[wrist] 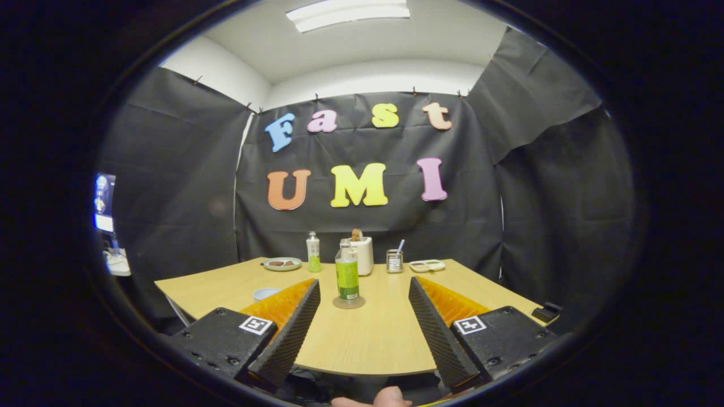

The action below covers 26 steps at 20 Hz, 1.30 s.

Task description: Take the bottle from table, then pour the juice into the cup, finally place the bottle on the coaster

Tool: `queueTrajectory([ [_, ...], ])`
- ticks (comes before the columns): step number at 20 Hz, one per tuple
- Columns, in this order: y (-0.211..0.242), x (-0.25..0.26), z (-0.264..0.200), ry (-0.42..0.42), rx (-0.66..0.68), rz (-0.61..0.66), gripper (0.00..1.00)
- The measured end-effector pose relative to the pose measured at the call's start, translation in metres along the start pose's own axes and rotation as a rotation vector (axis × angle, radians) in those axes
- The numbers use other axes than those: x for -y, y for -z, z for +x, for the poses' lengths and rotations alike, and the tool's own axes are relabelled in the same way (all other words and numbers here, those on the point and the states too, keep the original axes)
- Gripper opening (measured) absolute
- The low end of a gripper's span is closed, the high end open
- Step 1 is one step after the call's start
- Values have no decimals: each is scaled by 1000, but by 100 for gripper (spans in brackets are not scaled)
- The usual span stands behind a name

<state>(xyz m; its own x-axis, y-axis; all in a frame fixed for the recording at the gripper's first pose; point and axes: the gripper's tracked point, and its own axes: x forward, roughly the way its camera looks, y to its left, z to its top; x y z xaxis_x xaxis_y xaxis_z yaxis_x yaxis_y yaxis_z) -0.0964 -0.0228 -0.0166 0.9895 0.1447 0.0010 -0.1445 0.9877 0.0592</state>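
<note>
In the gripper view, the gripper (365,316) is spread wide apart and holds nothing. Its two ridged fingers (288,333) stick out over the near edge of the wooden table (373,339).

The bottle (347,275) with the green label stands straight up, just ahead of the fingers and in the middle of the gap between them. It already sits on the round coaster (349,303). It looks like the pouring is over and the bottle has been put down, though I cannot see inside the cup.

The little pale cup (266,293) peeks out beside the left finger, partly hidden by it.

Farther back, near the wall, stand a second bottle (313,252), a white box (362,254), a green plate (282,264), a small metal holder (394,260) and a flat tray (427,265). A bit of a hand (390,397) shows under the fingers.

What could go wrong? The bottle is tall and thin, so a bump from a finger could tip it off the coaster and spill juice. The cup is close to the left finger too, so a swing that way could knock it over.
</note>
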Motion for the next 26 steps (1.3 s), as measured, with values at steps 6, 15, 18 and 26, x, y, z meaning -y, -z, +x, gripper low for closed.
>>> queueTrajectory([
  [6, 4, 13, -8, 28, 3, 25, 100],
  [15, -2, 11, -14, 35, 4, 1, 100],
  [18, 4, 12, -14, 38, -11, 5, 100],
  [26, 13, 9, -3, 51, -42, -37, 100],
])
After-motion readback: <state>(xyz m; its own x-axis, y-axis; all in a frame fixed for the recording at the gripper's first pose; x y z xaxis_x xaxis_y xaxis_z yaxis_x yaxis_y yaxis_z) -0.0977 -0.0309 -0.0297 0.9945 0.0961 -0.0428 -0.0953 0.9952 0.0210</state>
